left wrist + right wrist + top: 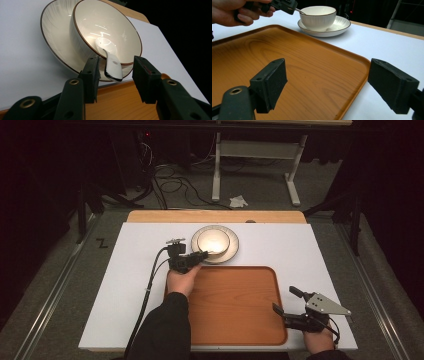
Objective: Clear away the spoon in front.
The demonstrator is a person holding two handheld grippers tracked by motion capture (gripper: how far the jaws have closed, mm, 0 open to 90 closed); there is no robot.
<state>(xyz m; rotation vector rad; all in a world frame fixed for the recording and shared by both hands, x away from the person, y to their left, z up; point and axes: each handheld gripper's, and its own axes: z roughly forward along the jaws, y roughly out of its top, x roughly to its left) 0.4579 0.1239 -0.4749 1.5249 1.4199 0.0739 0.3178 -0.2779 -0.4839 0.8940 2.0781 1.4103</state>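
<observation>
Nearest, just off the tray's [235, 310] near right corner: right gripper [286, 301], jaws apart and empty, aimed across the tray's right edge, held low over the bench [140, 285] by the right hand [317, 340]; parked, by the look of it.

Over the tray's far left edge: left hand [182, 280] wrapped round the left gripper [200, 256], forearm reaching in over the tray's left side, gripper pointed beyond the tray's far edge and tilted slightly down; jaws apart, one on each side of the spoon [112, 63] handle, not clamped on it; left pad close to the handle, right pad clearly off it.

Just beyond the tray's far edge: spoon lying in the bowl [112, 30], its scoop down in the bottom, handle leaning on the rim nearest the tray and jutting out over it; bowl standing on a plate [55, 32], both upright.

Probably glazed ceramic, all three: stiff, smooth, slippery, liable to chip; spoon light, likely to swivel or slide if pinched at its very tip. Best taken on the flat sides of the handle just outside the rim, squeezed gently, lifted clear without knocking bowl or plate.
</observation>
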